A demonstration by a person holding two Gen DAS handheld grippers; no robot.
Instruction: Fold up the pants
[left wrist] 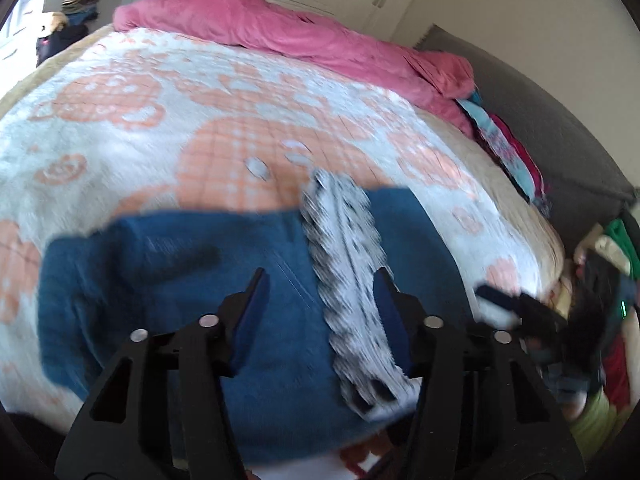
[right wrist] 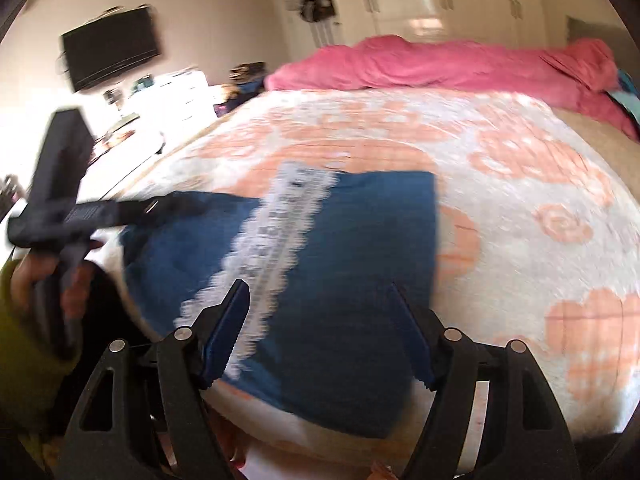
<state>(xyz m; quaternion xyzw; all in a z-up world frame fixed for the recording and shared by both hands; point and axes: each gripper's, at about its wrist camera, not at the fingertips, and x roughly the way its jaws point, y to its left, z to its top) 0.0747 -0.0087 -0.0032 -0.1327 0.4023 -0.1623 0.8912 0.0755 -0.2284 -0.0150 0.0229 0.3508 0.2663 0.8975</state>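
Note:
The blue pants [left wrist: 192, 280] lie folded flat on the bed's near edge, with a white lace stripe [left wrist: 348, 264] running along them. My left gripper [left wrist: 320, 276] is open and empty, held just above the pants with the stripe between its fingers. The pants show in the right wrist view [right wrist: 352, 264] with the lace stripe [right wrist: 276, 240] on their left. My right gripper [right wrist: 316, 286] is open and empty above the pants' near part. The left gripper tool [right wrist: 60, 200] appears at the left in that view, held in a hand. The frames are blurred.
A white and orange patterned blanket [left wrist: 200, 128] covers the bed. A pink duvet [left wrist: 304, 36] is bunched along the far side. Colourful clothes [left wrist: 508, 148] pile at the right by a grey headboard. A wall TV [right wrist: 112, 48] and dresser stand at the left.

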